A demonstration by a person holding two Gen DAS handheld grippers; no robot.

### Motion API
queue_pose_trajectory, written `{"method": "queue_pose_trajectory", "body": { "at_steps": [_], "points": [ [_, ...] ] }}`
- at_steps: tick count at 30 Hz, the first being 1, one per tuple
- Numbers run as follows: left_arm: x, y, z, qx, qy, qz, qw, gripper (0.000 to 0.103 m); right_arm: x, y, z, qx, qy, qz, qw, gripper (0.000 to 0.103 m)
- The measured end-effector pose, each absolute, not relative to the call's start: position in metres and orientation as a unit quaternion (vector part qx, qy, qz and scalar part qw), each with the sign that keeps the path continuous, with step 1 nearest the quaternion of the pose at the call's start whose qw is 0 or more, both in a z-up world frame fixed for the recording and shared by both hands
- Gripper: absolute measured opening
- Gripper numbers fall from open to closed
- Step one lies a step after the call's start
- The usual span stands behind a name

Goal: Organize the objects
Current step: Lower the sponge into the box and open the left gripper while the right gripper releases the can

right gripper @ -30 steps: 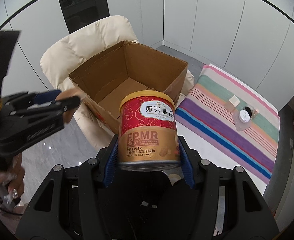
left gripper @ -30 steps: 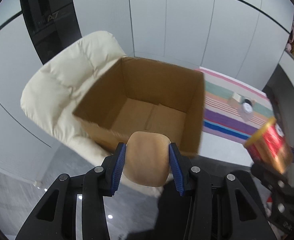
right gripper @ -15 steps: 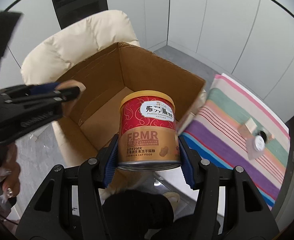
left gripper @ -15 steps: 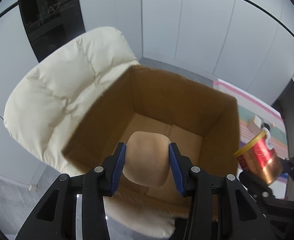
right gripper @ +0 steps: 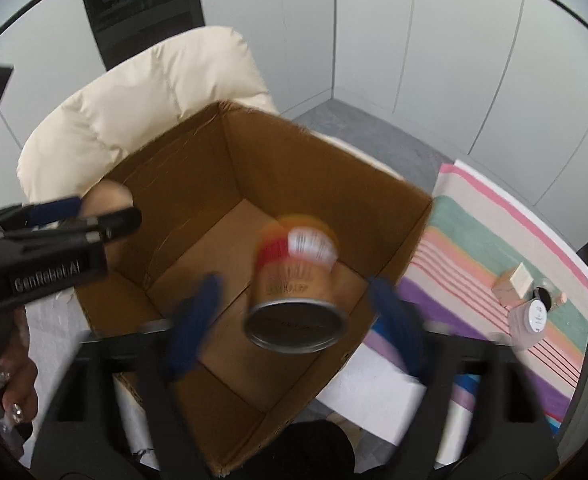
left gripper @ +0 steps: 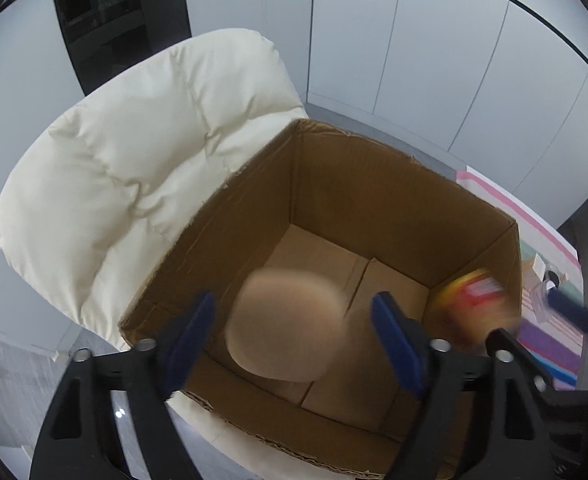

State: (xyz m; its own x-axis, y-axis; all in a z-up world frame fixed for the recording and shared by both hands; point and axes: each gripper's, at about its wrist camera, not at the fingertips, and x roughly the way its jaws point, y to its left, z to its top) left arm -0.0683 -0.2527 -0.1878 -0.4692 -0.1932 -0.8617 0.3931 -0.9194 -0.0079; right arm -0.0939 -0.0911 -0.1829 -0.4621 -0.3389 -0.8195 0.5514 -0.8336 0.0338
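1. Over the open cardboard box [left gripper: 374,208], the left gripper [left gripper: 294,332] hangs with its blue pads spread wide; its jaws have just been opening, and the tan rounded object [left gripper: 289,324] sits blurred between them with a gap on each side, touching neither pad.
2. In the right wrist view, the right gripper [right gripper: 294,312] also stands spread, its jaws having just been opening; the cat-food can [right gripper: 294,280] is blurred between the pads, clear of both, tilted with its metal base toward the camera, above the box's floor.
3. Only the right wrist view shows the person's hand [right gripper: 9,384] at the left edge, the left gripper from the side with lettering on its black body, and the small things on the striped cloth [right gripper: 494,240].
4. Only the left wrist view shows the can as a red and yellow smear at the box's right corner, by the right gripper's fingers.
5. Counted: one box, one can, one tan object, two grippers, one cream chair [left gripper: 133,168], one striped cloth. On the cloth, near its right edge, lie a small pale cube [right gripper: 514,280] and a round white-lidded jar [right gripper: 534,312]; more beside them is too small to tell.
6. The box is brown corrugated board with rough-torn rims and a floor of folded flaps; it rests on the chair's seat. The chair is puffy and quilted. The can is a cylinder with a glossy label.
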Motion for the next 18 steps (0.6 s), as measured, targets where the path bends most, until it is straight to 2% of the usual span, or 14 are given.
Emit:
{"method": "queue_pose_trajectory", "body": {
  "at_steps": [18],
  "points": [
    [-0.062,-0.245,-0.174,0.469,0.079,-0.862,0.176,0.087,-0.091,-0.083,-0.178,0.453,0.102,-0.851,0.246,0.098]
  ]
}}
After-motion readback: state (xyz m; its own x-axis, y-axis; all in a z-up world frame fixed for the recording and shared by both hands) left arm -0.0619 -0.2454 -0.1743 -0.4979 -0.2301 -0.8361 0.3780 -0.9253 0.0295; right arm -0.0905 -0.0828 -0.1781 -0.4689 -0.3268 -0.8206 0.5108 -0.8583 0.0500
